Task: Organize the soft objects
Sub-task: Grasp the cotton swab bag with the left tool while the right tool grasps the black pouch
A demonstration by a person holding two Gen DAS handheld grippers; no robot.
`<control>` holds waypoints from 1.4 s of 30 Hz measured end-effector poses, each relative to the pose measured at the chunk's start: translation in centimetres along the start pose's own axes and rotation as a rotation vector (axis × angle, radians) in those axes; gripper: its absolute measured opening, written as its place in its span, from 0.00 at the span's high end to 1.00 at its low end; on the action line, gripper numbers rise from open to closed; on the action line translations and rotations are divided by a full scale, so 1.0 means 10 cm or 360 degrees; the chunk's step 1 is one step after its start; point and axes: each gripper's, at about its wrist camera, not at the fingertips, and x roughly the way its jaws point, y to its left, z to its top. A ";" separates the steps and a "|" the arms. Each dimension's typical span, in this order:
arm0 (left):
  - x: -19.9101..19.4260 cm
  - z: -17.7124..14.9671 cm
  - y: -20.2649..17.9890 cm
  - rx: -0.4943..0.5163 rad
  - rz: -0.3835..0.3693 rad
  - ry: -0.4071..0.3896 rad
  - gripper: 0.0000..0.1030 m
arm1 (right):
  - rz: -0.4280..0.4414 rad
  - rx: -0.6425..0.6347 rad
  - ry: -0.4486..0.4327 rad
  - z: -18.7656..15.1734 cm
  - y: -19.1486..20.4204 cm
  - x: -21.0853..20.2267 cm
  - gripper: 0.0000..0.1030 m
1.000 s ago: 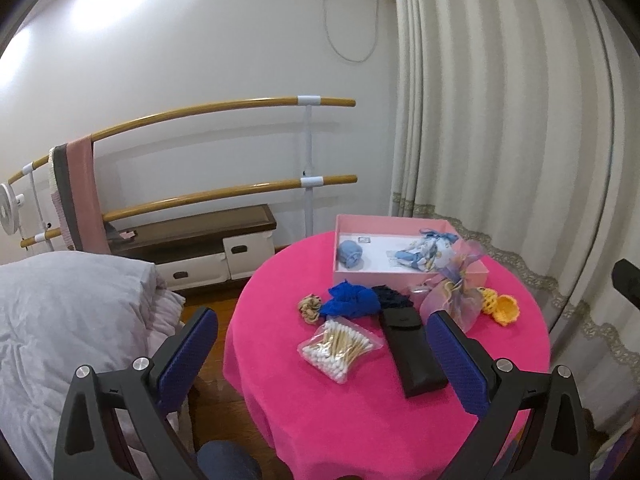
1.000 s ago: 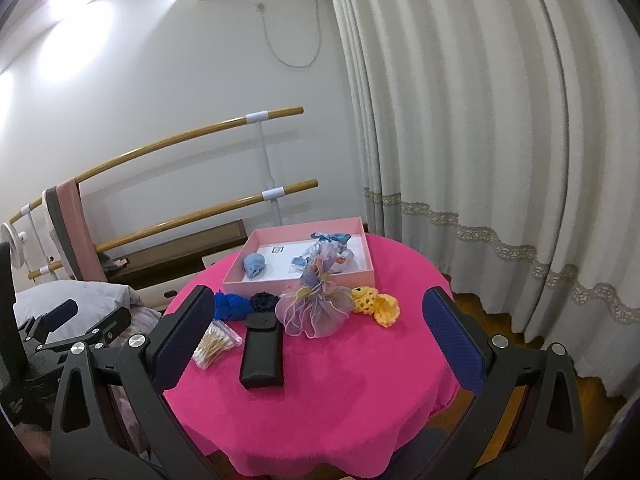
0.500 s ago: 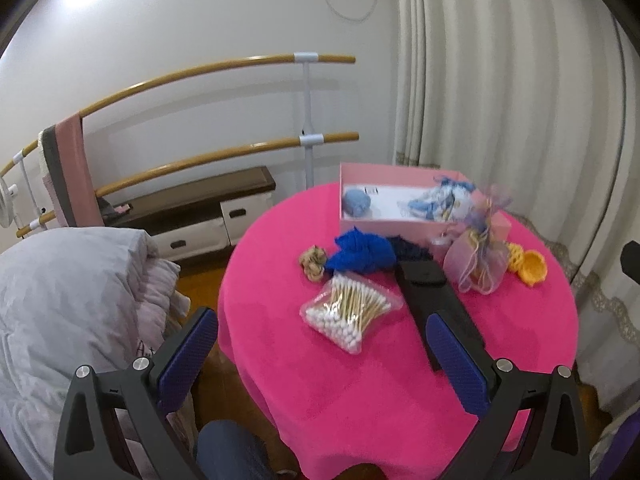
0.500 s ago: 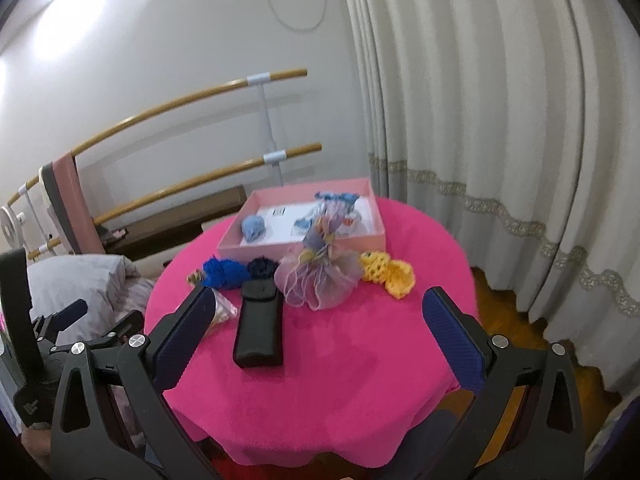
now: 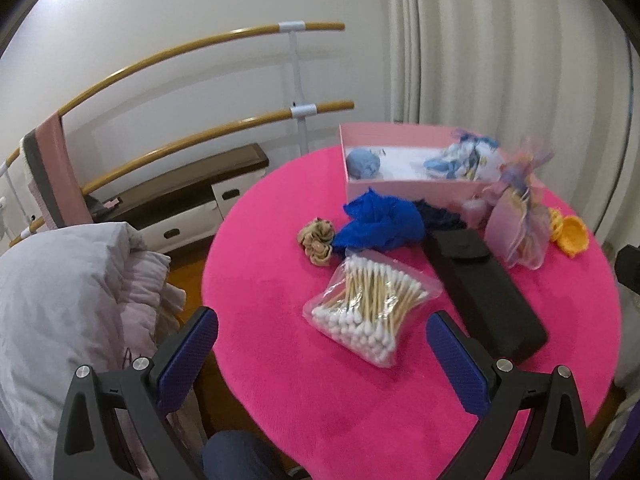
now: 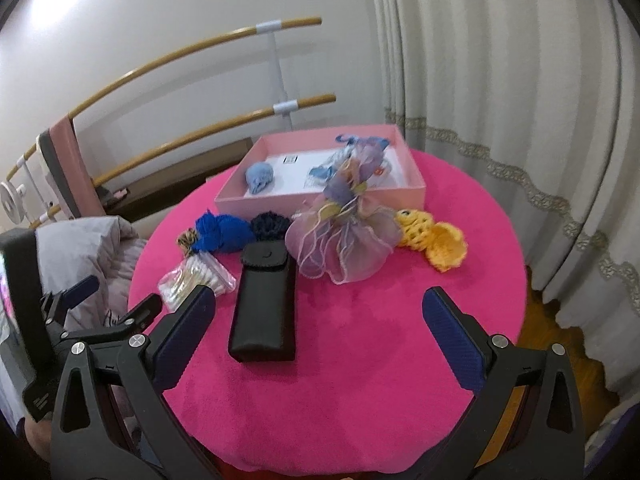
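A: Where are the soft things?

B: In the middle of the right view: the gauze pouch (image 6: 344, 240), the blue cloth (image 6: 222, 232) and the yellow knit piece (image 6: 436, 240) lie just before the pink box (image 6: 320, 200).

A: And the grippers?

B: The left gripper (image 5: 320, 354) and the right gripper (image 6: 318, 320) are both wide open and hold nothing.

A: What could go wrong?

B: I think the pouch ribbons may snag, or a finger may push the black case (image 6: 264, 304) or the bag of cotton swabs (image 5: 372, 312).
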 end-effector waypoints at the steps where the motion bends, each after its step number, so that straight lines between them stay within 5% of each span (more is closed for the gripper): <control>1: 0.09 0.00 0.00 0.0024 -0.0007 0.0011 0.00 | 0.0001 -0.0003 0.0020 0.00 0.01 0.05 0.00; 10: 0.86 0.03 -0.07 0.0208 -0.0050 0.0100 0.00 | -0.0014 0.0004 0.0134 0.02 0.01 0.39 0.00; 21: 1.33 0.19 -0.01 0.0161 -0.0196 0.0185 0.01 | -0.0015 0.0008 0.0223 0.03 0.02 0.70 0.00; 27: 1.39 0.26 0.09 0.0087 -0.0341 0.0228 0.50 | 0.0018 -0.0008 0.0261 0.02 0.10 0.83 0.00; 32: 1.38 0.23 0.14 0.0061 -0.0350 0.0230 0.57 | 0.0059 -0.0020 0.0310 0.01 0.17 0.95 0.01; 42: 1.12 0.11 0.08 0.0049 -0.0325 0.0223 0.58 | -0.0005 -0.0130 0.0441 -0.05 0.41 1.34 0.20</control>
